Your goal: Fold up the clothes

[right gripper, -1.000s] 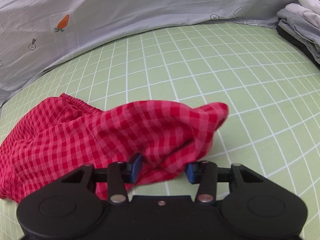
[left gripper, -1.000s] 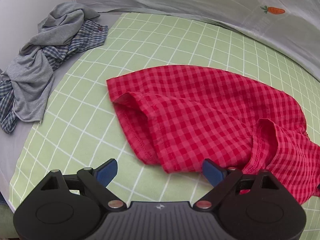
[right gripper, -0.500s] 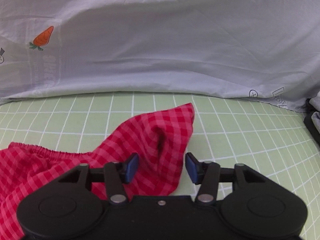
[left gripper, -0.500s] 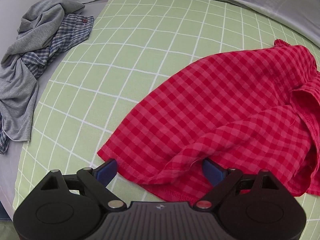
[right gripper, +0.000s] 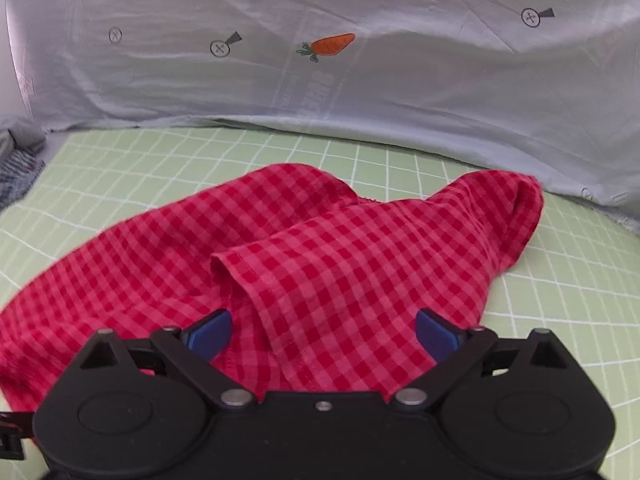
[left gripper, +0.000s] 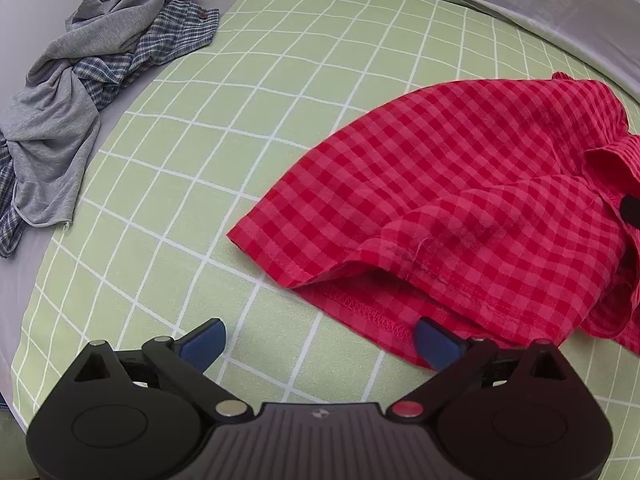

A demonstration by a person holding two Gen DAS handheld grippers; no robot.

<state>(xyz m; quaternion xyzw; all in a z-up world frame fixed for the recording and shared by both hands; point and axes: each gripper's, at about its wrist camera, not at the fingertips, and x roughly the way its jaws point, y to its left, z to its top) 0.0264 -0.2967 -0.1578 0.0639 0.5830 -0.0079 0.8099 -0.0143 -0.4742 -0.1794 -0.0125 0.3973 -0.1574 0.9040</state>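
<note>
Red gingham shorts (left gripper: 472, 184) lie rumpled and partly doubled over on a green grid-patterned mat (left gripper: 224, 128), their stitched hem nearest the left gripper (left gripper: 320, 342), whose blue fingers are spread wide with one pad just touching that hem and the other over bare mat beside the shorts; the right gripper (right gripper: 324, 334) sits low at the shorts, its fingers likewise spread apart, a raised fold of the checked cloth (right gripper: 320, 264) lying between them without being pinched; a tangled heap of a grey garment (left gripper: 60, 120) and a blue plaid shirt (left gripper: 168, 44) rests well away from the shorts, at the mat's far left edge, while a pale grey sheet printed with carrots (right gripper: 328, 46) rises behind the shorts along the mat's back border
</note>
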